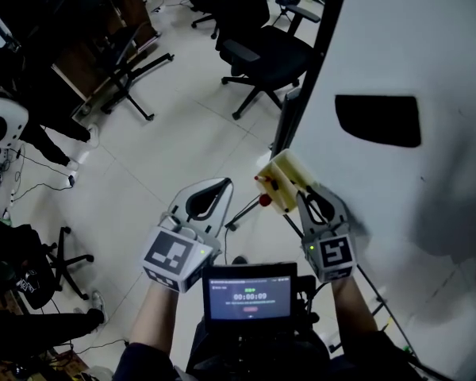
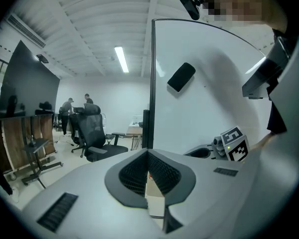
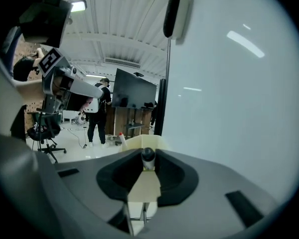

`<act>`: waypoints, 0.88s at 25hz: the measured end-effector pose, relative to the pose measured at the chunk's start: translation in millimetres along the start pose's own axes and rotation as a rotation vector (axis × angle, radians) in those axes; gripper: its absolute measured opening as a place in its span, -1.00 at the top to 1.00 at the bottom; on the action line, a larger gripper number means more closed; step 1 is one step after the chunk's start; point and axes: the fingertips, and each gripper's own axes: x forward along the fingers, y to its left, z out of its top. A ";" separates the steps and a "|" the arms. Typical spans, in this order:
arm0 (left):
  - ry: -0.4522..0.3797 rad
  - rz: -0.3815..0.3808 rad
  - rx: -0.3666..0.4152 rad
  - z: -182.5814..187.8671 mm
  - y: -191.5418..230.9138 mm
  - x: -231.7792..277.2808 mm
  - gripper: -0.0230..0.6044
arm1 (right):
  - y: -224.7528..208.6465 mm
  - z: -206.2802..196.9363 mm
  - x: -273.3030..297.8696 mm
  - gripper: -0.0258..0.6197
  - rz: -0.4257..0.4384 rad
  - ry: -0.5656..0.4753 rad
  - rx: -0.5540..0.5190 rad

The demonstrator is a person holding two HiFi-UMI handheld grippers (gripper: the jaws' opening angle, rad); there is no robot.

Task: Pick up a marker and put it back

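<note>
Right fingers [image 3: 173, 175] grasp a marker [image 3: 148, 156] at the tray [image 3: 129, 143] (whiteboard [image 3: 229, 98] beside); left fingers [image 2: 163, 173] clenched.

Cream tray [image 1: 289, 182] fixed to the whiteboard [image 1: 428, 70]; a red-capped marker [image 3: 120, 137] at its edge; black eraser [image 1: 378, 120] above.

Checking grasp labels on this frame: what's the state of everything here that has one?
left gripper: fingers shut, empty.
right gripper: shut on dark-capped marker.
dark-capped marker: capped, at the holder, gripped.
red-capped marker: capped, beside holder, not gripped.
eraser: stuck on whiteboard.
screen: on, timer showing.
</note>
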 end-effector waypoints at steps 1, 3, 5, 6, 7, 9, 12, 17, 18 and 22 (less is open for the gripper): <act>-0.001 0.000 0.000 0.2 0.1 0.3 0.94 | -0.2 0.2 -0.1 0.64 0.004 0.001 -0.001; -0.002 0.001 0.002 0.7 0.4 1.2 0.94 | 0.0 3.0 -0.8 0.64 0.011 -0.006 -0.004; -0.006 0.002 0.008 1.9 1.5 2.2 0.94 | 0.3 10.7 -2.9 0.64 0.018 -0.024 -0.003; -0.009 0.002 0.010 3.0 2.2 2.5 0.94 | 0.8 16.2 -4.5 0.64 0.022 -0.036 -0.008; -0.012 0.003 0.011 4.4 2.7 2.7 0.94 | 1.8 22.5 -6.3 0.64 0.025 -0.049 -0.021; -0.017 0.003 0.011 7.6 3.7 3.1 0.94 | 5.3 36.9 -10.3 0.64 0.035 -0.079 -0.056; -0.029 0.007 0.015 13.3 7.0 4.0 0.94 | 10.5 62.3 -17.4 0.64 0.051 -0.125 -0.088; -0.066 0.019 0.032 30.1 15.0 4.4 0.94 | 14.8 107.1 -27.1 0.64 0.066 -0.189 -0.111; -0.076 0.021 0.040 35.0 16.4 3.0 0.94 | 16.1 116.2 -29.4 0.64 0.072 -0.203 -0.110; -0.121 0.033 0.077 59.9 23.2 -3.8 0.94 | 22.8 151.2 -34.6 0.64 0.107 -0.265 -0.141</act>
